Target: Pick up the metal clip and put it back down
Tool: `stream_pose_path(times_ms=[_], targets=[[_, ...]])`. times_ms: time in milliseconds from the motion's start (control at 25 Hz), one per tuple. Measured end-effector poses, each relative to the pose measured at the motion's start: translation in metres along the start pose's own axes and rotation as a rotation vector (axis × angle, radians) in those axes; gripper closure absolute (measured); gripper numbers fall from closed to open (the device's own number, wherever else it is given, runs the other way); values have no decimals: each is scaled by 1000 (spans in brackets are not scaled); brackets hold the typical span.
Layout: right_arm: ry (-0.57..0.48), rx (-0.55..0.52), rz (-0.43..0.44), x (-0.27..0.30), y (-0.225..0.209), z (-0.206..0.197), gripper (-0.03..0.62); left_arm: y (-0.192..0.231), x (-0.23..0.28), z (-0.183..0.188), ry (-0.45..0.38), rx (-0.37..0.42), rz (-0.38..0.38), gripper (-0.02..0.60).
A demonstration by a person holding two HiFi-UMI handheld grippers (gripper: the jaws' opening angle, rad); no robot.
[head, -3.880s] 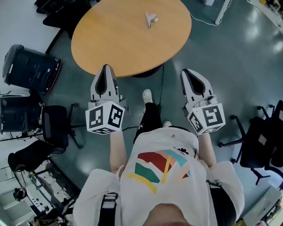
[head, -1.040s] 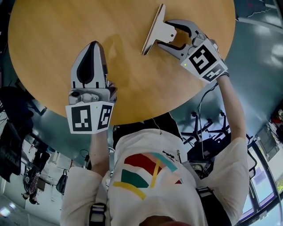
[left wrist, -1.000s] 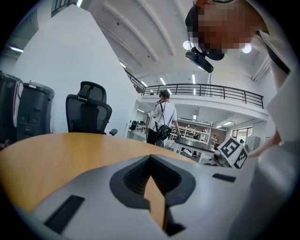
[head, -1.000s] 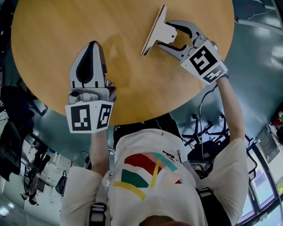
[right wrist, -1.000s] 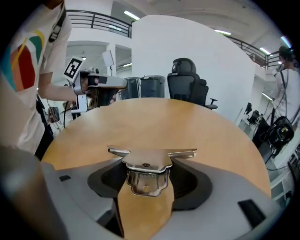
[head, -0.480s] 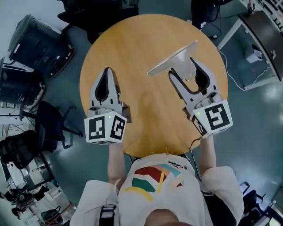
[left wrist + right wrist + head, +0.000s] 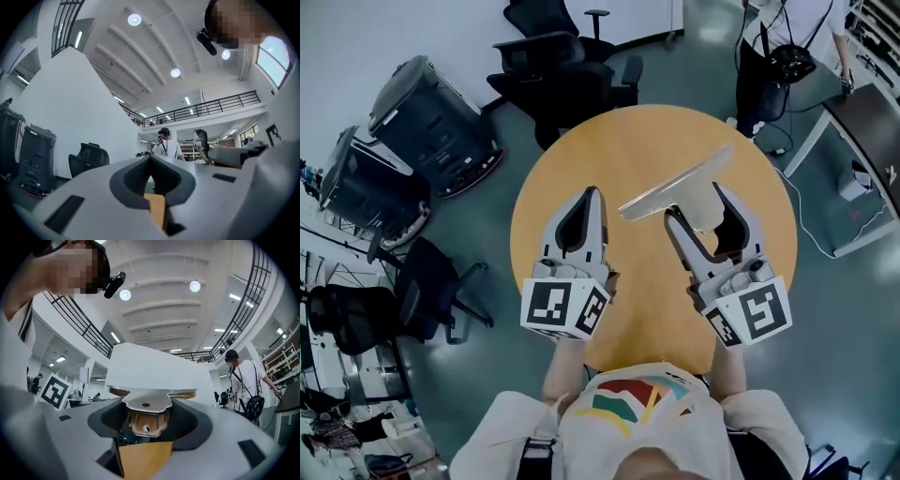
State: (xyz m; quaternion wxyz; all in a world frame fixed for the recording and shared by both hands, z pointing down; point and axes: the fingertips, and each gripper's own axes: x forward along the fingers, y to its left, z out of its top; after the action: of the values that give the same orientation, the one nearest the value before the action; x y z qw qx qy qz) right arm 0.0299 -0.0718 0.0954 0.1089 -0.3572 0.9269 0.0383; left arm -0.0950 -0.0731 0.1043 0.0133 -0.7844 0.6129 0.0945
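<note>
The right gripper [image 7: 697, 201] [image 7: 145, 414] pinches the handle of the metal clip [image 7: 668, 193] [image 7: 145, 404], its jaws pressed onto it from both sides. The clip's broad flat blade stands across the jaw tips, up in the air over the round wooden table [image 7: 637, 141]. A second ago the clip lay on the table top with these jaws around its handle; now it is lifted clear. The left gripper [image 7: 592, 194] [image 7: 150, 159] has its jaws pressed together on nothing and hovers over the table, closer to the right gripper than half a second ago. Beyond the table stand black office chairs [image 7: 567, 70] and a person [image 7: 773, 52] [image 7: 246, 380].
</note>
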Motion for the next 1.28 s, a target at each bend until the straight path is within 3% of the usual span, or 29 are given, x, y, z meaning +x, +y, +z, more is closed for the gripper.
stream_pose_path(times_ms=[320,920,1120,1280], targets=[[-6,84,-3,-8,-7,-8,300,-17,5,-3,-5,30,-38,538],[55,120,51,16,-1,-35,301,15,8,-24,19,-60,17,538],[143,132,86,39,3,-68,301,37,0,-54,58,-90,46,538],[262,166,131,79,8,-130,300,62,-13,-101,124,-152,67,538]])
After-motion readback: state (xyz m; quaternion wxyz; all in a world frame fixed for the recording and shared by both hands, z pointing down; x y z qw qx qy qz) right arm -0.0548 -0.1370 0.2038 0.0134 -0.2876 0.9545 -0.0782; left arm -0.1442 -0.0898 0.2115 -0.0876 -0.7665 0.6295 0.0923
